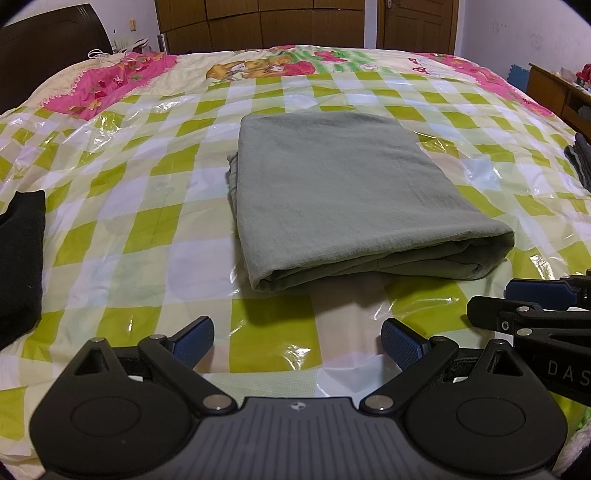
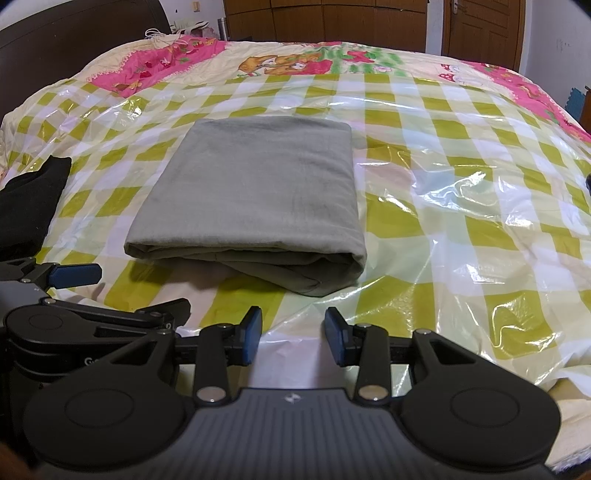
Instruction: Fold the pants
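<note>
Grey-green pants [image 1: 347, 192] lie folded into a neat rectangle on the checkered plastic sheet [image 1: 147, 229] that covers the bed; in the right wrist view the pants [image 2: 255, 195] sit left of centre. My left gripper [image 1: 297, 341] hovers short of the folded near edge, jaws wide apart, with nothing between them. My right gripper [image 2: 293, 336] hangs beside it, near the pants' near right corner, its blue pads apart and empty. Each gripper shows in the other's view: the right gripper [image 1: 524, 301] at the right edge, the left gripper [image 2: 122, 291] at the left edge.
A black garment [image 1: 18, 258] lies at the left of the bed, also visible in the other view [image 2: 29, 206]. A dark striped cloth [image 1: 581, 158] sits at the right edge. The headboard [image 1: 48, 48] stands far left; the wardrobe [image 1: 266, 22] and a door [image 2: 480, 29] are behind.
</note>
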Demonstrator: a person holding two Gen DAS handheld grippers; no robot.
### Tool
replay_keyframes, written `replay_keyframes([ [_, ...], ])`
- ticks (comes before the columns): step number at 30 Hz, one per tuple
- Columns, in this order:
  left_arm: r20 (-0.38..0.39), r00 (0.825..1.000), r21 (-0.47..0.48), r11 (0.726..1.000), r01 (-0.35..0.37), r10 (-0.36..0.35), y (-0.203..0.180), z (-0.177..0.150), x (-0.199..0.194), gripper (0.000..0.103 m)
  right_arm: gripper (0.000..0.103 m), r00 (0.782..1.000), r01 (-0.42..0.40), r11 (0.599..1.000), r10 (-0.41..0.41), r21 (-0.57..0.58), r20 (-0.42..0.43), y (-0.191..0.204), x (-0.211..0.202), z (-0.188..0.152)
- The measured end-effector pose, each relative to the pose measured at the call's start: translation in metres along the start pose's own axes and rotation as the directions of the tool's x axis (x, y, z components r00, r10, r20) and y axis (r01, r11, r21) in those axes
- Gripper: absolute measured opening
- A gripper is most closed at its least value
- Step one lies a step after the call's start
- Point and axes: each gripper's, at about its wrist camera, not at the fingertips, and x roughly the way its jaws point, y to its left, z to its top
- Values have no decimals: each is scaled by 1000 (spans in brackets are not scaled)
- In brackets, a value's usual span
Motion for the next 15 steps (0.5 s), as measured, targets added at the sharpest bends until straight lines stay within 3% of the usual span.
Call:
replay_keyframes([
  [15,4,1000,-3,1000,1,-1,-1,2,-1,103,38,1000,2,1000,-2,-1,0,0,0,0],
])
